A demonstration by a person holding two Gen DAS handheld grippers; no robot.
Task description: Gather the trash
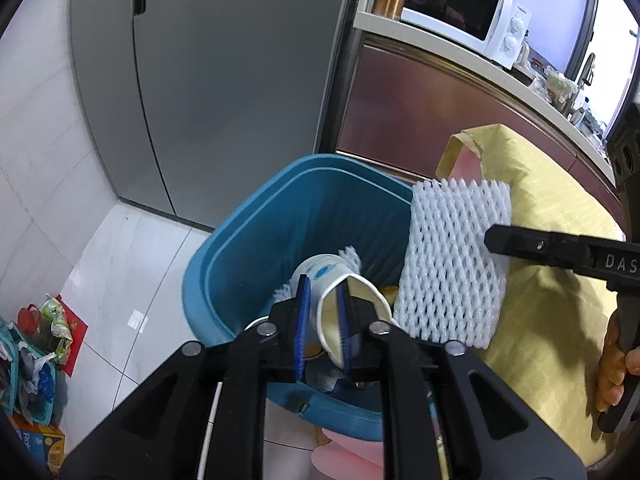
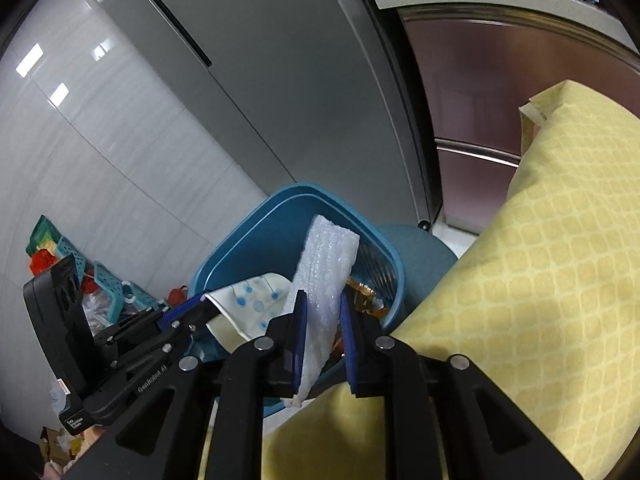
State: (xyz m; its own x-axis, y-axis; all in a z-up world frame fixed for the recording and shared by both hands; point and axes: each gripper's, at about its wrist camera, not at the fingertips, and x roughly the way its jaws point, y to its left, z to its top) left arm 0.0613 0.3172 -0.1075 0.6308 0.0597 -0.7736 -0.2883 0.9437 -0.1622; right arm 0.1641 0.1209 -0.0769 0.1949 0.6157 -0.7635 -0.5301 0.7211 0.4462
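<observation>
Your left tool point(image 1: 323, 322) pinches the wall of a crushed paper cup point(image 1: 352, 312) over the blue bin point(image 1: 256, 240) — light, flimsy, best held by its rim. Your right tool point(image 2: 323, 344) clamps the soft foam net point(image 2: 320, 280) at one end, tilted down toward the bin.

- The bin point(image 1: 256, 240) is teal-blue all over — inside and out.
- The foam net point(image 1: 452, 260) is white, with an open diamond mesh.
- The paper cup point(image 1: 352, 312) is white with blue dots, cream within.
- The tablecloth point(image 2: 560, 260) is pale yellow — a grid of small rounded squares.
- The fridge point(image 1: 224, 80) is plain grey; the floor point(image 1: 132, 264) is white tile.
- Both grippers are black with blue pads point(image 1: 302, 320).
- The microwave point(image 1: 460, 12) is white, its door dark.
</observation>
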